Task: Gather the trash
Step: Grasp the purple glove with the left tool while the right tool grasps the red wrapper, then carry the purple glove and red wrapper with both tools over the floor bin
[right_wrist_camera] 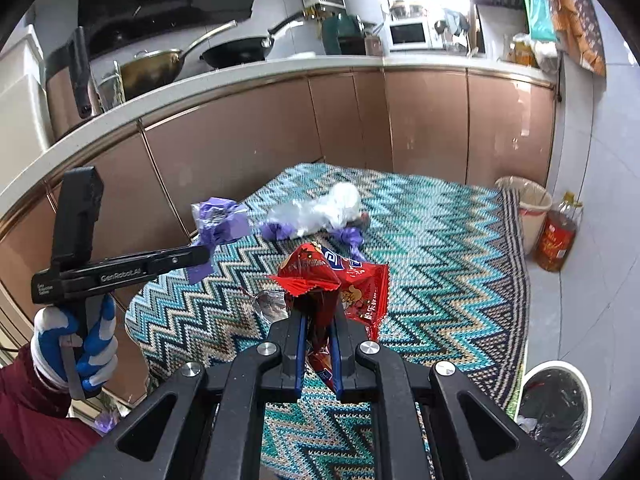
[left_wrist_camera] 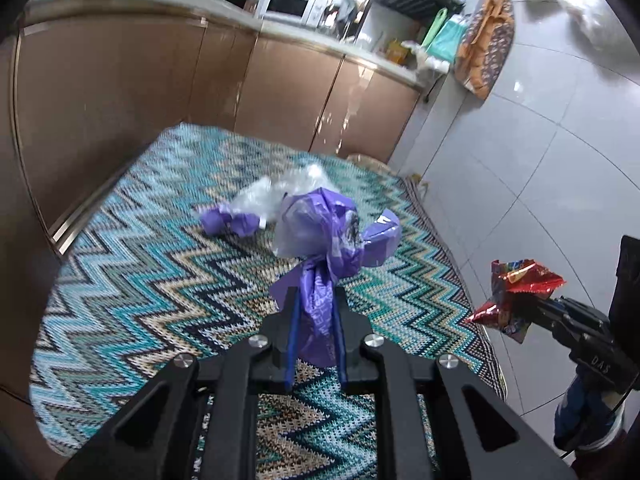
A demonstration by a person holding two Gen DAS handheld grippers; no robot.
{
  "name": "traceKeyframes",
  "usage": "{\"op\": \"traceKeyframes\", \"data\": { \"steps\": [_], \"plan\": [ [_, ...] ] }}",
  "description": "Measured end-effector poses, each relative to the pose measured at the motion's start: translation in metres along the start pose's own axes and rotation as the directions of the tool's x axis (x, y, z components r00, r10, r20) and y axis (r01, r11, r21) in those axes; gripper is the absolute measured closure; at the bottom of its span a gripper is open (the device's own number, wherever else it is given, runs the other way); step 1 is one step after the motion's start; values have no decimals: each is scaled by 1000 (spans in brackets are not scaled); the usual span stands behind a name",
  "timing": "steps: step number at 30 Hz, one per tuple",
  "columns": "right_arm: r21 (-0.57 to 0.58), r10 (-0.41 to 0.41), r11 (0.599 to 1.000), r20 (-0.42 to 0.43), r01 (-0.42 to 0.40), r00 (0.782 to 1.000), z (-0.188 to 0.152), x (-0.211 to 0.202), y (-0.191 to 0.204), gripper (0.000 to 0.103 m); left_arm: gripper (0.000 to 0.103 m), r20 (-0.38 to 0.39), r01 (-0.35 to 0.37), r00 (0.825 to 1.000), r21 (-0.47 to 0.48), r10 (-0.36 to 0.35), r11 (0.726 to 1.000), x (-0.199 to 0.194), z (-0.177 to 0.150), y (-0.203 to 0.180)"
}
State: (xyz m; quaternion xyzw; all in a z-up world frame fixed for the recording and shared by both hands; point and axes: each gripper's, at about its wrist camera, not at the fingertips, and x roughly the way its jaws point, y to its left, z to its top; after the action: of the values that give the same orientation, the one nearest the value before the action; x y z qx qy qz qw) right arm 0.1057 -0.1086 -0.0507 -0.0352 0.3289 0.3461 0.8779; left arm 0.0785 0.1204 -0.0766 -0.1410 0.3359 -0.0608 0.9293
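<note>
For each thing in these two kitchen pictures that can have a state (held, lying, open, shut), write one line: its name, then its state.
Left gripper: shut on the purple wrapper.
Purple wrapper: held, lifted off the rug.
Right gripper: shut on the red snack packet.
Red snack packet: held, crumpled, off the rug.
Clear plastic wrapper: lying on the zigzag rug, not picked up.
White bin: open, lined with a dark bag, trash inside.

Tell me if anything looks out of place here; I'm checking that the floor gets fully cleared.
Yes. A clear plastic bag with purple wrappers lies crumpled on the zigzag rug, which is litter on a kitchen floor. The left gripper holds a purple wrapper, the right gripper a red snack packet. Nothing looks spilled.
</note>
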Motion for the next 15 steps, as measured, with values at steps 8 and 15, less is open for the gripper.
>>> {"op": "traceKeyframes", "data": {
  "steps": [8,15],
  "plan": [
    [0,-40,999,68,41,997,3,-35,7,93,89,101,-53,994,95,44,994,-40,-2,-28],
    [9,-68,998,116,67,991,2,-60,4,93,89,137,-66,989,135,47,989,-56,-5,-41]
  ]
}}
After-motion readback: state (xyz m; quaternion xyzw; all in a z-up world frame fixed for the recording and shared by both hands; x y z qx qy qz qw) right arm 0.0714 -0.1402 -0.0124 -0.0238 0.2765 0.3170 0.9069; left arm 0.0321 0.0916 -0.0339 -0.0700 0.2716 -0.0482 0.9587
